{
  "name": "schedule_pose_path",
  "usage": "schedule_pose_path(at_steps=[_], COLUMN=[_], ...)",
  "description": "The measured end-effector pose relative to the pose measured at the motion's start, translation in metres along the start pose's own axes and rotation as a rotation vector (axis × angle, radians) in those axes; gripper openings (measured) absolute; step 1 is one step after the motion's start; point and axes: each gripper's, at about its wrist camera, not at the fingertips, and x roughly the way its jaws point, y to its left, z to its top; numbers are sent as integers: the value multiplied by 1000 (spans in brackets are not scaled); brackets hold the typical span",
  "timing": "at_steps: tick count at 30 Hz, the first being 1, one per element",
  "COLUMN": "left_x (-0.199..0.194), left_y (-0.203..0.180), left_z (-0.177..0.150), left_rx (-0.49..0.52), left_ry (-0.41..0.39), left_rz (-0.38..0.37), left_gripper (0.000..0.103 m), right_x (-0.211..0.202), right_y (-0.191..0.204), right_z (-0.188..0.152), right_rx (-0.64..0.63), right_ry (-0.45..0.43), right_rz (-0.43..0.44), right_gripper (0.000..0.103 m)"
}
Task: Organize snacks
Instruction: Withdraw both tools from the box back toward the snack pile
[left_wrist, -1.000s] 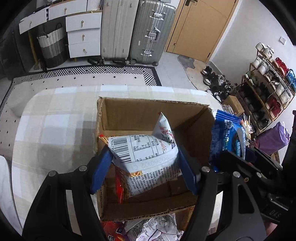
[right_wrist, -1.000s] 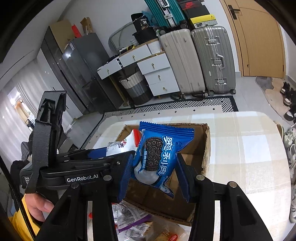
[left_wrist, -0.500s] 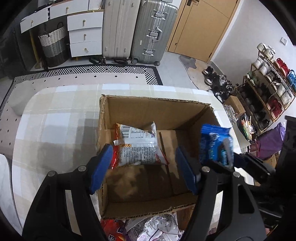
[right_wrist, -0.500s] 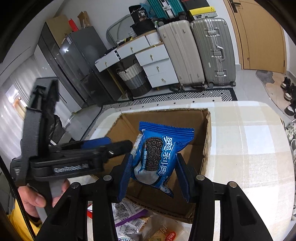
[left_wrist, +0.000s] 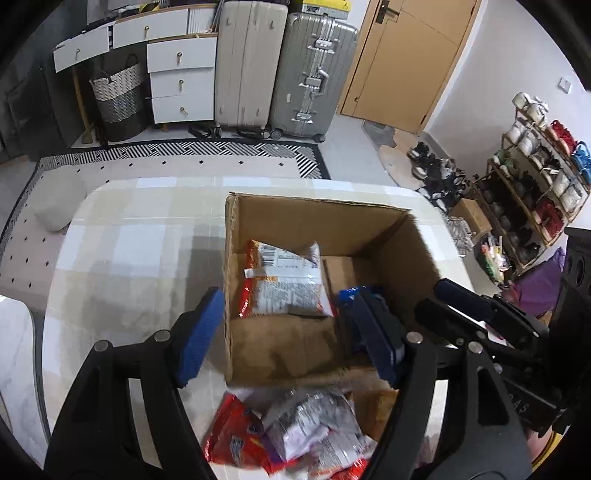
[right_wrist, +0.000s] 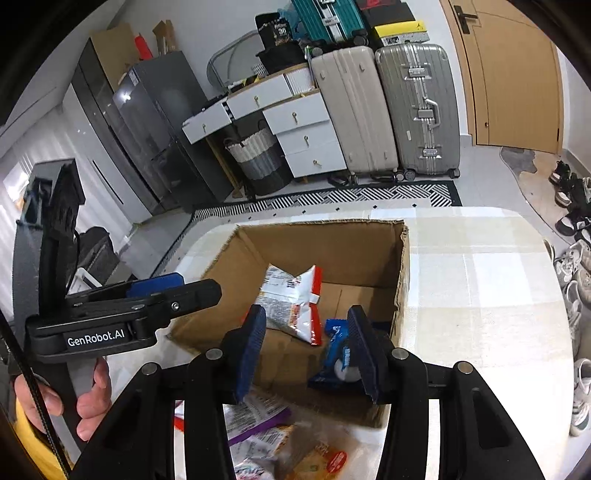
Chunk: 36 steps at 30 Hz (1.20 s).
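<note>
An open cardboard box stands on the checked table. A red-and-white snack bag lies inside it. A blue cookie packet lies in the box's right part, loose beside my right finger; a sliver of it shows in the left wrist view. My left gripper is open and empty over the box's near-left edge. My right gripper is open and empty over the box's near edge. A pile of loose snack bags lies in front of the box.
The table's cloth extends left and right of the box. Suitcases, white drawers and a woven basket stand on the floor behind. A shoe rack stands at the right.
My left gripper released the red-and-white bag into the box and pulled back. My right gripper opened, and the blue cookie packet dropped into the box.
</note>
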Motion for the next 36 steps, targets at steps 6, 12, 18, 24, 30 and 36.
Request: schedule_pose_path(at_steps=[6, 12, 18, 24, 30, 36], left_x=[-50, -111, -177, -244, -298, -328], left_y=[-11, -23, -34, -35, -31, -26], left_z=[-17, -47, -83, -144, -216, -276], left_rx=[8, 28, 60, 69, 61, 22], left_ry=[-44, -105, -168, -265, -388, -479], left_rz=[-34, -65, -80, -83, -40, 25], left_gripper=[78, 80, 81, 83, 84, 102], right_x=[-43, -98, -163, -219, -251, -263], right_y=[16, 36, 59, 75, 90, 107], right_z=[-8, -28, -62, -110, -161, -208], right_rx=[-22, -31, -32, -54, -58, -97], right_ry=[-59, -132, -238, -340, -391, -417], right_rz=[6, 14, 38, 41, 63, 44], right_gripper=[47, 49, 50, 72, 76, 88])
